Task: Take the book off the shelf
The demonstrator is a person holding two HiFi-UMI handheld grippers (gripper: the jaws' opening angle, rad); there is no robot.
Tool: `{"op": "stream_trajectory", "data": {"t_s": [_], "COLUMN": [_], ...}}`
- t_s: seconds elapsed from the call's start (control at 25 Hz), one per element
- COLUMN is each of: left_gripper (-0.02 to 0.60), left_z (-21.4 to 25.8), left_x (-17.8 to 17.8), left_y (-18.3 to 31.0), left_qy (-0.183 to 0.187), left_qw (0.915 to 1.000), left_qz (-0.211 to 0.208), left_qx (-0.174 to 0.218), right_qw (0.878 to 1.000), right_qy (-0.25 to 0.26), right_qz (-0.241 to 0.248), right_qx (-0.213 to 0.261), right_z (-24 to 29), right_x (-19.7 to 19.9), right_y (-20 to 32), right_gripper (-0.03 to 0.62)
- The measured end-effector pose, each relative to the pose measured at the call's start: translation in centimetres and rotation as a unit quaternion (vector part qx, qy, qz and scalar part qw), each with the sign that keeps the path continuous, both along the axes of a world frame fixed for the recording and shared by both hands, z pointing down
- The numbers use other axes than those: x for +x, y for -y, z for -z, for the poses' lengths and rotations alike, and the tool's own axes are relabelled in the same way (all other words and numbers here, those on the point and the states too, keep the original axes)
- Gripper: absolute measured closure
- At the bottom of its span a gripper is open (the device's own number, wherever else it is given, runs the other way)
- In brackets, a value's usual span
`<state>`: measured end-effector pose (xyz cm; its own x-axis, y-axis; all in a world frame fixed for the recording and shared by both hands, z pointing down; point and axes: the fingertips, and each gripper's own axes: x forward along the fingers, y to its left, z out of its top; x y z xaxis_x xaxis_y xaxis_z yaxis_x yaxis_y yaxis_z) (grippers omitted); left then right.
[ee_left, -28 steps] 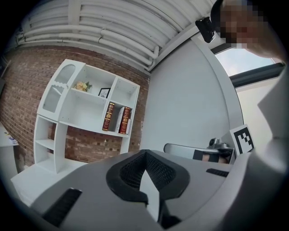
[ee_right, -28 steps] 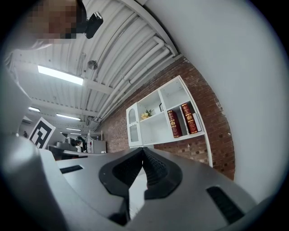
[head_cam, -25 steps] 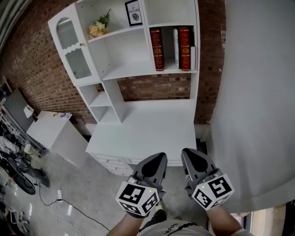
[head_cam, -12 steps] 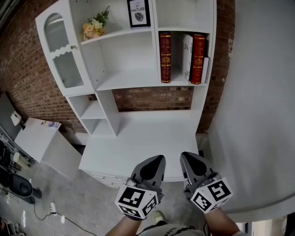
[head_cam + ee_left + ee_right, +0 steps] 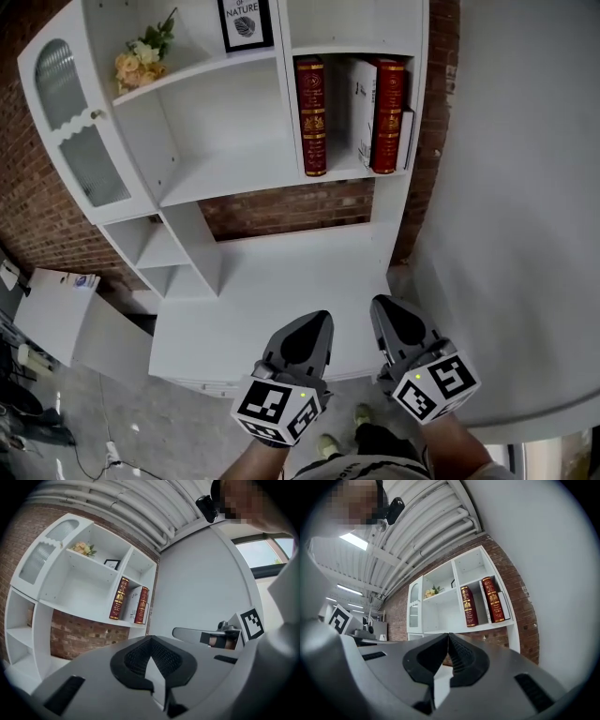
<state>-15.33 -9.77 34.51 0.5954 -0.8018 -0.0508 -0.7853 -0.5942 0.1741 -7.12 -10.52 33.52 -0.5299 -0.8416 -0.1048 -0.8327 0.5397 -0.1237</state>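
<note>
Shelf (image 5: 225, 122) nearer; right compartment holds red books (image 5: 311, 112).

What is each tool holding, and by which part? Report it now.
Nothing. The left tool and right tool are both shut and empty, well short of the dark red hardback books standing on the white shelf.

The small framed print (image 5: 247, 21) carries the words "OF NATURE".

Industrial studio space: a red brick wall (image 5: 291, 204) is backing a white wooden shelf-desk unit (image 5: 225, 169) at centre frame; white ceiling pipes (image 5: 436, 524) are running upper left.
</note>
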Motion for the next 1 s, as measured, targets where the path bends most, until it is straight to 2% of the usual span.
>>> {"op": "stream_trajectory", "data": {"t_s": [0.4,0.64,0.88,1.0], "left_gripper": [0.571,0.571,0.571,0.571], "left_z": [2.1,3.5,6.2,8.6], "left_x": [2.4,4.2,6.6,7.8], "left_y": [8.5,14.1,19.1,21.4], "left_qy": [0.016,0.022,0.030,0.043], "left_qw": [0.9994,0.9981,0.9958,0.9940], "left_qz": [0.024,0.051,0.072,0.077], "left_qx": [0.017,0.026,0.047,0.065], "right_qw": [0.999,0.998,0.995,0.995], "right_qy": [0.001,-0.005,-0.044,-0.043], "right_qz": [-0.024,-0.014,-0.012,-0.011], "right_qx": [0.038,0.062,0.088,0.094], "right_z": [3.0,5.3,5.2,4.8], "right_x": [4.1,5.8,5.9,6.0], "right_y": [11.8,19.5,24.4,26.0], "right_gripper": [0.577,0.577,0.576,0.576]}}
